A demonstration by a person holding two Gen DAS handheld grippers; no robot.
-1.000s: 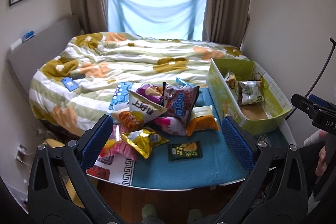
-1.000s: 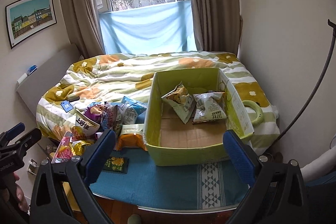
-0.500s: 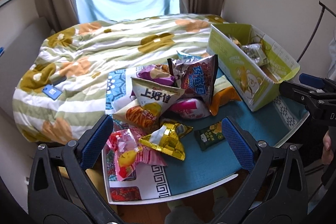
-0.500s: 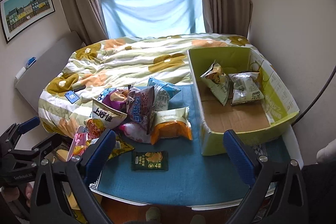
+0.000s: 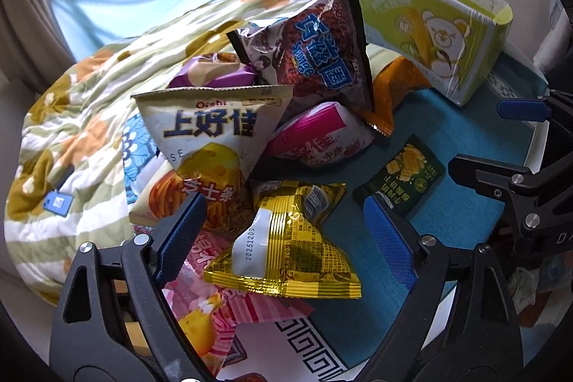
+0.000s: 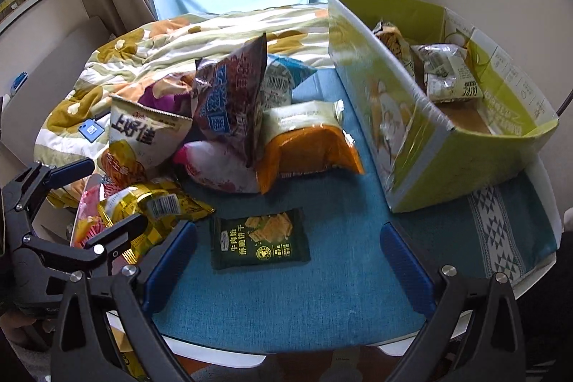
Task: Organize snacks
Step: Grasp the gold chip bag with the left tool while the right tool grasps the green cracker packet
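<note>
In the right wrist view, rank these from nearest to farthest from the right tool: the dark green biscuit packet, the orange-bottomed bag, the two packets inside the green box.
1. Dark green biscuit packet: flat on the blue cloth, just ahead of the right tool.
2. Orange-bottomed bag: farther back, centre.
3. Two packets in the green box: farthest, far right.

We see our left gripper (image 5: 283, 230) and right gripper (image 6: 286, 262): black angular frames with triangular cutouts, silver screws at the joints, and ribbed blue finger pads (image 5: 388, 238) (white lettering partly visible).
</note>
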